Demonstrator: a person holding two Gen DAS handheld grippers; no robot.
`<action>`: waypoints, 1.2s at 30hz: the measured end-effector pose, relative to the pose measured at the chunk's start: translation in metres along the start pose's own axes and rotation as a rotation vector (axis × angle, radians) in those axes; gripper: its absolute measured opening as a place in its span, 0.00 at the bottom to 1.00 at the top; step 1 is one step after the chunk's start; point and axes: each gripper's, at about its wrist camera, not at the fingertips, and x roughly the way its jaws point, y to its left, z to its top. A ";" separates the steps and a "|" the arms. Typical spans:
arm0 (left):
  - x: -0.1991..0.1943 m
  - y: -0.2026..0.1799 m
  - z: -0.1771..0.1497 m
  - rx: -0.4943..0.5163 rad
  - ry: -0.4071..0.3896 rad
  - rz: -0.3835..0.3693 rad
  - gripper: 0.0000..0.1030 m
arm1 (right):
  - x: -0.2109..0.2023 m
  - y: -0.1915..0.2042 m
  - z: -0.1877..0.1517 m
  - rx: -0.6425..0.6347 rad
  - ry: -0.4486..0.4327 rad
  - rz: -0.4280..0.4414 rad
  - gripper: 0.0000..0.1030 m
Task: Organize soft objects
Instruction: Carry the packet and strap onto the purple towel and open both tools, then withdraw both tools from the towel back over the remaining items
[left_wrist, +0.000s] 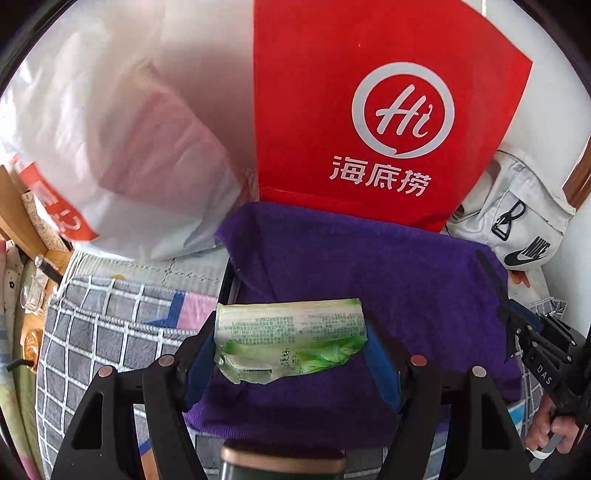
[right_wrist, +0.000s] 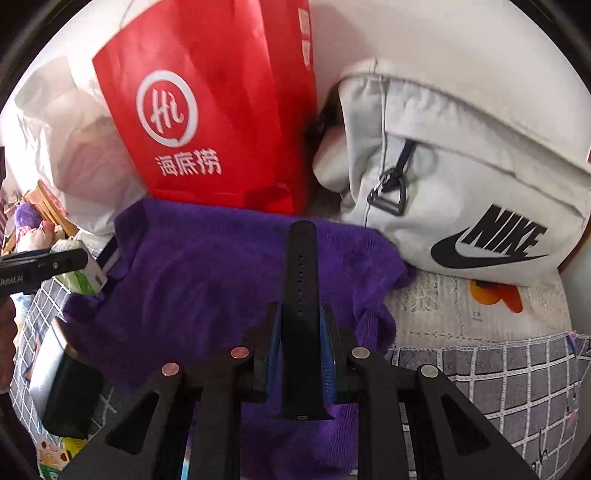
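Observation:
A purple towel (left_wrist: 388, 273) lies draped over a box on the bed; it also shows in the right wrist view (right_wrist: 207, 266). My left gripper (left_wrist: 291, 339) is shut on a green pack of tissues (left_wrist: 291, 332) and holds it just above the towel. My right gripper (right_wrist: 301, 332) is shut on a black watch strap (right_wrist: 301, 280), which points forward over the towel. The right gripper shows at the right edge of the left wrist view (left_wrist: 535, 339), with the strap (left_wrist: 491, 273) over the towel's right side.
A red paper bag (left_wrist: 369, 110) stands behind the towel, a white plastic bag (left_wrist: 110, 147) to its left, a white Nike bag (right_wrist: 461, 184) to its right. A grey checked blanket (left_wrist: 103, 332) covers the bed. A dark device (right_wrist: 62, 380) lies at left.

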 end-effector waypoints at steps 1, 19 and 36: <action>0.004 -0.002 0.003 0.003 0.001 0.002 0.69 | 0.005 -0.001 -0.001 0.000 0.013 0.001 0.19; 0.058 -0.018 0.033 -0.005 0.054 -0.046 0.70 | 0.044 -0.016 -0.005 0.030 0.083 0.036 0.20; 0.011 -0.007 0.020 -0.012 0.020 -0.029 0.75 | 0.000 -0.005 -0.004 0.023 0.009 0.033 0.49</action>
